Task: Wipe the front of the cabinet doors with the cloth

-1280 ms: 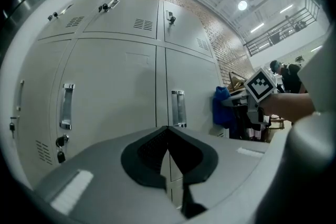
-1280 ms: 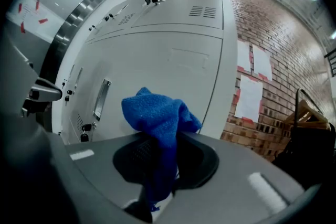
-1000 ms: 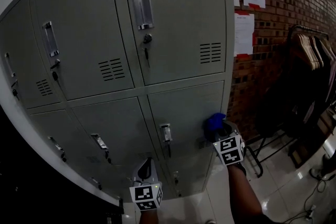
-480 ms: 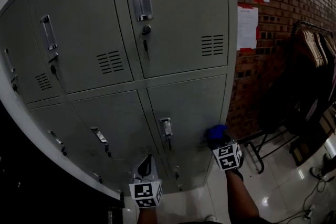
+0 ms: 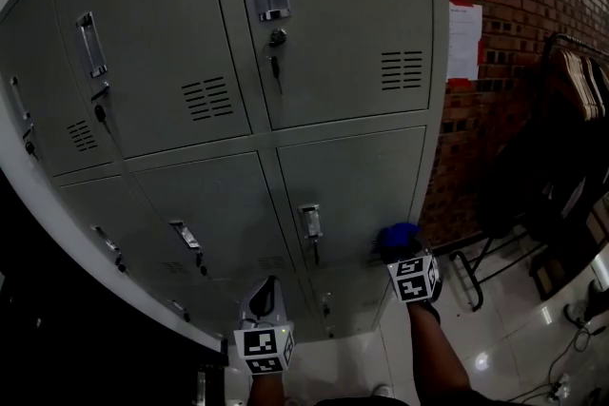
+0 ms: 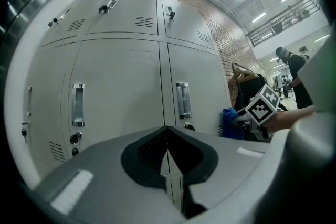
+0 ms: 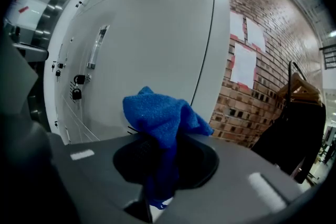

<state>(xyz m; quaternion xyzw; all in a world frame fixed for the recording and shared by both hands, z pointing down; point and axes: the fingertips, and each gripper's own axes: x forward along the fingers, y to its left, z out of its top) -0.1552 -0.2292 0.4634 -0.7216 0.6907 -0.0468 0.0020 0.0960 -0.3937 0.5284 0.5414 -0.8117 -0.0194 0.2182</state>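
Observation:
A grey metal cabinet [image 5: 352,195] with several locker doors fills the head view. My right gripper [image 5: 403,254] is shut on a blue cloth [image 5: 397,238], held at the lower right corner of the lower right door, by its vent slots. In the right gripper view the cloth [image 7: 160,118] bunches up out of the right gripper [image 7: 156,186], just in front of the pale door [image 7: 152,44]. My left gripper [image 5: 265,298] hangs lower and to the left, a little off the doors. It is shut and empty in the left gripper view [image 6: 168,165], which also shows the cloth [image 6: 229,122].
A brick wall [image 5: 476,138] with pinned papers [image 5: 463,38] meets the cabinet's right side. A clothes rack with hangers [image 5: 571,90] stands further right over a glossy tiled floor [image 5: 495,347]. Door handles [image 5: 310,222] and hanging keys [image 5: 276,67] stick out from the doors.
My right gripper has slid the cloth down the right side of the lower right door. The left gripper has hardly moved.

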